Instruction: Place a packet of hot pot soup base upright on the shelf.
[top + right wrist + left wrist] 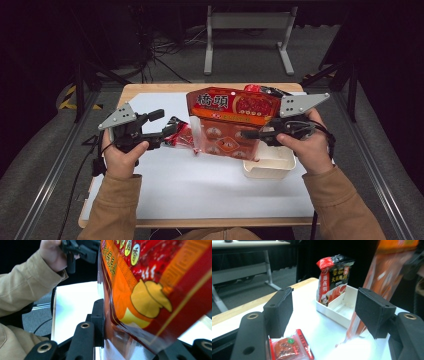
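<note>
Right gripper view up close: the big orange bag (155,287) is pinched at its lower edge by the right gripper (110,322), lifted clear of the table (75,307). Slipping is the worry, since so little of the glossy film is caught (it could swing too). Further out in the high view, the left gripper (167,122) is seen parted wide with nothing held, the small red packet (290,346) lying just under it. Beyond sits the white tray (342,308) with a dark pouch (334,277) stood in it.
</note>
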Demonstrator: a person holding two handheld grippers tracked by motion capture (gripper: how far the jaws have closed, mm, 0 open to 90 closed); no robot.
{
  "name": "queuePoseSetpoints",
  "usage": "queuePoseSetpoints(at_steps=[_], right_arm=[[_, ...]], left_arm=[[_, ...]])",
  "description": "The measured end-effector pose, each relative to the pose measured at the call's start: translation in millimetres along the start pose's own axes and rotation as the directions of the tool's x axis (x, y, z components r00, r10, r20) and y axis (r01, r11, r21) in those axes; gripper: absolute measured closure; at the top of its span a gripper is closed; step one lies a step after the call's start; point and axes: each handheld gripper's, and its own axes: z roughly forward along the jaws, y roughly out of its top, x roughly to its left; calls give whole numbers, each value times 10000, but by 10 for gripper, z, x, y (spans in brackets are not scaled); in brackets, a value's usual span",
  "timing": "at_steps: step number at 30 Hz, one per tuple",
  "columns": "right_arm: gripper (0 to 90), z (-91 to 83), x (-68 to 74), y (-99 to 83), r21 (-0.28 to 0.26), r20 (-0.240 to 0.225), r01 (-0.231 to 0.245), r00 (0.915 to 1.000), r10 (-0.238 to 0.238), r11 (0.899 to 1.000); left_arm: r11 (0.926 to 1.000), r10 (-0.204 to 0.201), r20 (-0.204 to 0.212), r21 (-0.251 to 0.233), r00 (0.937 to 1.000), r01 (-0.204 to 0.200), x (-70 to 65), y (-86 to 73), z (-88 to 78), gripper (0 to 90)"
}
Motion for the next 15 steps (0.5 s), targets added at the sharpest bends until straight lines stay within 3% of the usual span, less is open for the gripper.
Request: queuePoseSetpoints(at_steps=[9, 15], right_arm=[[704, -187, -81, 11, -42, 724, -182, 9972, 184, 9998], [704, -276, -116, -17, -25, 1125, -308, 9932, 309, 9995]], left_arm=[[9995, -165, -346, 248, 9993, 173, 98, -76, 22, 255], [9992, -67, -663, 382, 9978, 93, 136, -118, 34, 219]])
